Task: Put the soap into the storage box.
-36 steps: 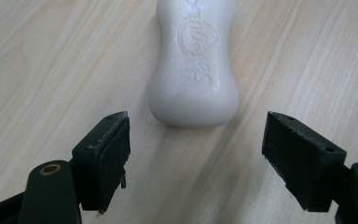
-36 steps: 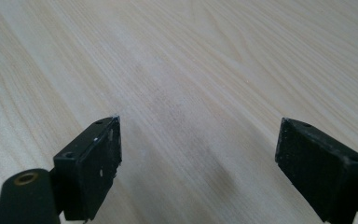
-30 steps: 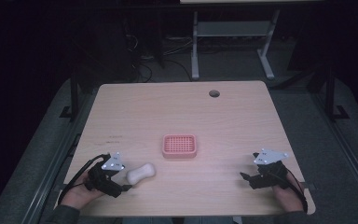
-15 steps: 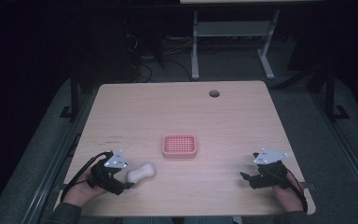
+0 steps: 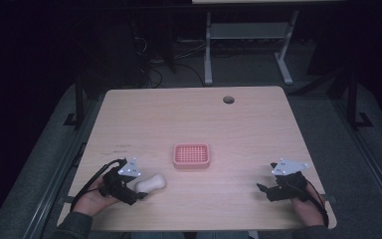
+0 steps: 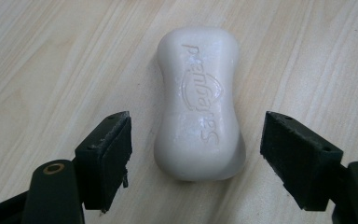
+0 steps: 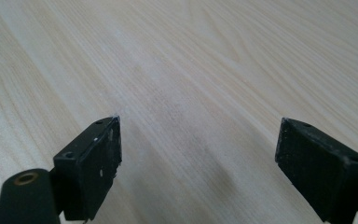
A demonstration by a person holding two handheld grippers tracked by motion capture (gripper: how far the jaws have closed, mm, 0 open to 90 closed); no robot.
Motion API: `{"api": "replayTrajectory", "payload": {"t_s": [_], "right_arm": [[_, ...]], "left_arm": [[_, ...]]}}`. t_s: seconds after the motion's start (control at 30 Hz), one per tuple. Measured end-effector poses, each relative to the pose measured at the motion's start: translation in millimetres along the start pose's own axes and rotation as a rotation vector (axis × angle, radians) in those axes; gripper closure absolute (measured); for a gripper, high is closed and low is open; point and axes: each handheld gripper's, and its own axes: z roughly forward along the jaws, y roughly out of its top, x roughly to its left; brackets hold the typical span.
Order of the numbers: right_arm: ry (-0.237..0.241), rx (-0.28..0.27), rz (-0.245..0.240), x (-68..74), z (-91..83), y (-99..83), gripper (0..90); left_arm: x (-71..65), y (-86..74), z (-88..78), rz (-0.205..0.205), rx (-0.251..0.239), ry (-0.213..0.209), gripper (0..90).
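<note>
lying lengthwise between the left tongs (image 6: 193, 158), soap bar (image 6: 199, 100).

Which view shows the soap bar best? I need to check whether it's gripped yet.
The left gripper view: the white soap bar lies on the table between open jaws, gaps on both sides. The high view shows it small at the left gripper.

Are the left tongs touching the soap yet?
Apart. The left gripper view shows bare table on both sides of the soap, between it and each pad of the left tongs; the jaws have just been closing around it.
</note>
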Motion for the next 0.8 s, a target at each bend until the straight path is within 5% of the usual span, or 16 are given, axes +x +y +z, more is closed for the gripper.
{"api": "replayTrajectory", "payload": {"t_s": [0.8], "right_arm": [[-0.001, 0.000, -0.003, -0.6, -0.5, -0.7, 13.8]], "left_arm": [[4.4, 13.8, 13.3, 0.014, 0.024, -0.038, 29.5]]}}
